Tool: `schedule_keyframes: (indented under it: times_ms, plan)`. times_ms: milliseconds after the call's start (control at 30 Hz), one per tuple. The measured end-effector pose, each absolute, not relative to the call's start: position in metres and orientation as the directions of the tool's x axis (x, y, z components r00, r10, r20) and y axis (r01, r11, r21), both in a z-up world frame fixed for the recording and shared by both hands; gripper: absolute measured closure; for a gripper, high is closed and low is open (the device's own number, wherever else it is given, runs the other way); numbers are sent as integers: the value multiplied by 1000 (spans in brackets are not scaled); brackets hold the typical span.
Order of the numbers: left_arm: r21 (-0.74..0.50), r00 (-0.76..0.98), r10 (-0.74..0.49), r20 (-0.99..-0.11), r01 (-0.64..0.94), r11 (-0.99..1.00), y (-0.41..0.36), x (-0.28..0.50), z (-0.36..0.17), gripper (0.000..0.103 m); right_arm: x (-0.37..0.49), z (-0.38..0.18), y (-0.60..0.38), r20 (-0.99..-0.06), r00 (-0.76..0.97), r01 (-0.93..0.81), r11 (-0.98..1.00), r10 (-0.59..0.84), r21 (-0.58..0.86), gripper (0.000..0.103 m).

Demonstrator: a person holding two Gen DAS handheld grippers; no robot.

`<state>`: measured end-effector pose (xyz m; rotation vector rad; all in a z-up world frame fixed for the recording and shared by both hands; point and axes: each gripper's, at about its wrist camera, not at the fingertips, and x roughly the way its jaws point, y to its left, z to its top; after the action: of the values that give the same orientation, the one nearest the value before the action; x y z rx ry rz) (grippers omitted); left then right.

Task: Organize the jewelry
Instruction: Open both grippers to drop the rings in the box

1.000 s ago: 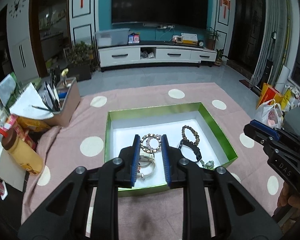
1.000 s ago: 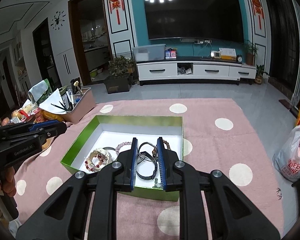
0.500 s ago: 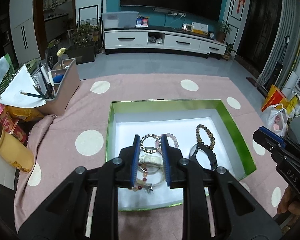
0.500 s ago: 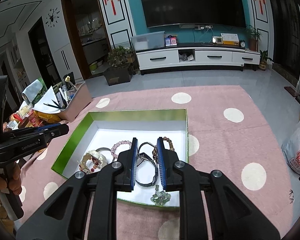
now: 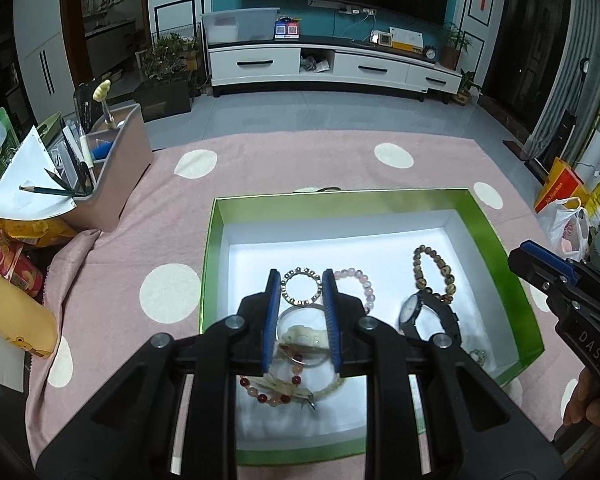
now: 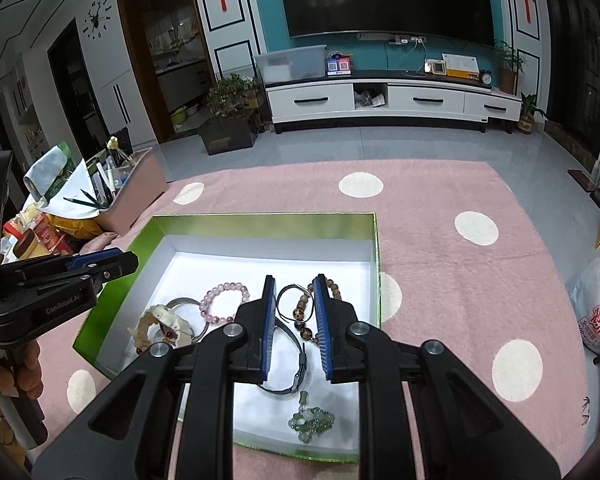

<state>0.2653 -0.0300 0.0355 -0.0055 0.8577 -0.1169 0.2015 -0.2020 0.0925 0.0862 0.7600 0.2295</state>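
Black watch (image 5: 428, 314) lying flat, strap running near-to-far

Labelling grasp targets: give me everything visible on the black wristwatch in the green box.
The black wristwatch has a round pale-faced dial and a dark, matte, rubbery-looking strap forming an open loop. It lies on the white floor of the green box, tilted on its side. The brown wooden bead bracelet overlaps its strap. Neither gripper touches it.

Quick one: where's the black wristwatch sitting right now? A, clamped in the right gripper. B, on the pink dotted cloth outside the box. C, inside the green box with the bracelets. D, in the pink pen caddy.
C: the black wristwatch lies on the white floor of the green box, beside the brown bead bracelet.
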Motion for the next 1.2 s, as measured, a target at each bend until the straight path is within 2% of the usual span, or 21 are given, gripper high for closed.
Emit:
schedule_keyframes:
  times_ms: [700,800,833,867,900,933,1033,1100,1133,1200]
  plan:
    - [-6,586,-45,-809,69,998,-25,300,-1,82,254,62,-179,-767,611,-154,980,195,126,84]
    - [-5,583,-46,-811,71,997,-25,300,-1,73,256,59,-180,-778,599,-145,981,189,127,81]
    - [-4,584,-45,-811,71,997,-24,300,1,61,256,60,-179,-778,600,-146,982,185,121,78]
    - [-7,586,-49,-809,74,997,-24,299,4,49,256,61,-178,-778,601,-147,982,181,114,71]
    - [-7,590,-51,-806,77,997,-24,297,6,48,254,64,-178,-779,602,-148,983,176,108,60]
    - [-4,595,-49,-803,77,997,-24,296,9,46,253,67,-178,-780,601,-148,983,175,106,57]
    - [7,591,-35,-806,68,998,-22,291,22,21,248,80,-178,-785,592,-161,982,180,103,41]
    - [30,598,-15,-802,64,997,-22,286,36,12,244,93,-176,-795,583,-173,982,167,79,16]
    - [43,600,-1,-800,58,997,-21,285,42,4,242,99,-174,-798,582,-180,982,155,59,12]
    - [57,599,21,-801,42,997,-19,280,58,2,236,112,-169,-805,580,-203,979,122,2,3]
